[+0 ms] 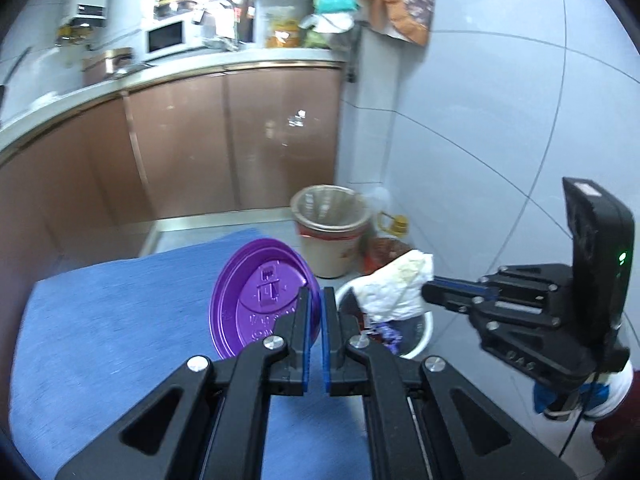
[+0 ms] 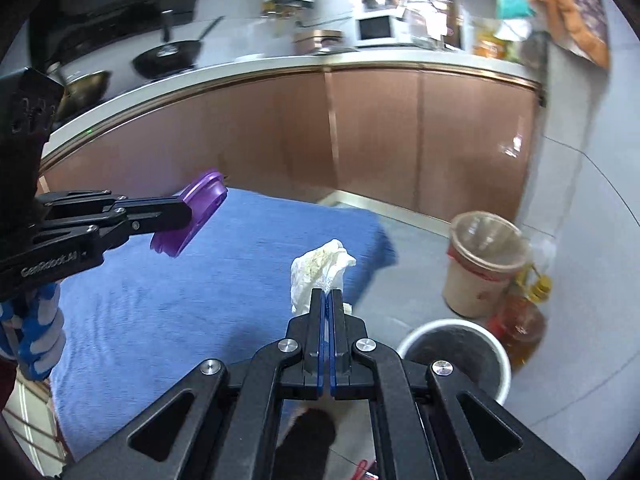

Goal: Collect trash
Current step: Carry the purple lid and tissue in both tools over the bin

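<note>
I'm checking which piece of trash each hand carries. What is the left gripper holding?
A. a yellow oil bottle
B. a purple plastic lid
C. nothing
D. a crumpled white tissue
B: the left gripper has its fingers clamped on the rim of the purple plastic lid, held on edge above the blue cloth, while the crumpled white tissue sits in the right gripper.
</note>
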Demonstrator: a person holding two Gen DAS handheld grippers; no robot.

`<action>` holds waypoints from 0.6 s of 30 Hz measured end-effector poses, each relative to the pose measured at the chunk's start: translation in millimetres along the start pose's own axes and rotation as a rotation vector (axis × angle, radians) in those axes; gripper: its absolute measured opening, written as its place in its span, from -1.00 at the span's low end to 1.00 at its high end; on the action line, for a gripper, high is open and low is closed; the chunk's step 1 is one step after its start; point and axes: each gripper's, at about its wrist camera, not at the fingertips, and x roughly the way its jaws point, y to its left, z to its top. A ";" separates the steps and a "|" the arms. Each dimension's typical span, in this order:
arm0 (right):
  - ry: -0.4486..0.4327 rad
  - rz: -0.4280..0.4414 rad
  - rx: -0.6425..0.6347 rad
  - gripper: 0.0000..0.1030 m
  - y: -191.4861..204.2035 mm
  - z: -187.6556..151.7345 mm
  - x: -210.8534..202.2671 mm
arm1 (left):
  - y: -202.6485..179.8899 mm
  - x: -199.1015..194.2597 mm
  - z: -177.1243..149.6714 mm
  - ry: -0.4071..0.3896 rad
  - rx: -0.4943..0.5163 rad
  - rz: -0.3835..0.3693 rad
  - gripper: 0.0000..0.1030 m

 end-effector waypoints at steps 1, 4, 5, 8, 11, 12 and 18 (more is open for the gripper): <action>0.004 -0.014 0.014 -0.98 -8.0 -1.4 1.9 | -3.5 5.6 0.9 0.005 0.000 -0.012 -0.92; 0.023 -0.056 0.067 -0.98 -38.7 -7.6 12.2 | -22.9 41.2 13.1 0.036 -0.002 -0.063 -0.92; 0.030 -0.070 0.084 -0.98 -49.7 -9.7 16.0 | -27.9 52.8 16.3 0.047 -0.002 -0.075 -0.92; 0.051 -0.107 0.128 -0.98 -74.8 -16.5 28.5 | -39.6 86.5 23.6 0.082 -0.011 -0.104 -0.92; 0.083 -0.146 0.195 -0.98 -106.8 -27.6 47.9 | -46.9 124.8 28.6 0.131 -0.034 -0.137 -0.92; 0.092 -0.156 0.210 -0.98 -115.4 -30.9 53.0 | -49.9 137.7 29.8 0.144 -0.033 -0.139 -0.92; 0.151 -0.196 0.277 -0.98 -159.1 -49.9 90.4 | -64.8 203.4 28.1 0.224 -0.038 -0.162 -0.92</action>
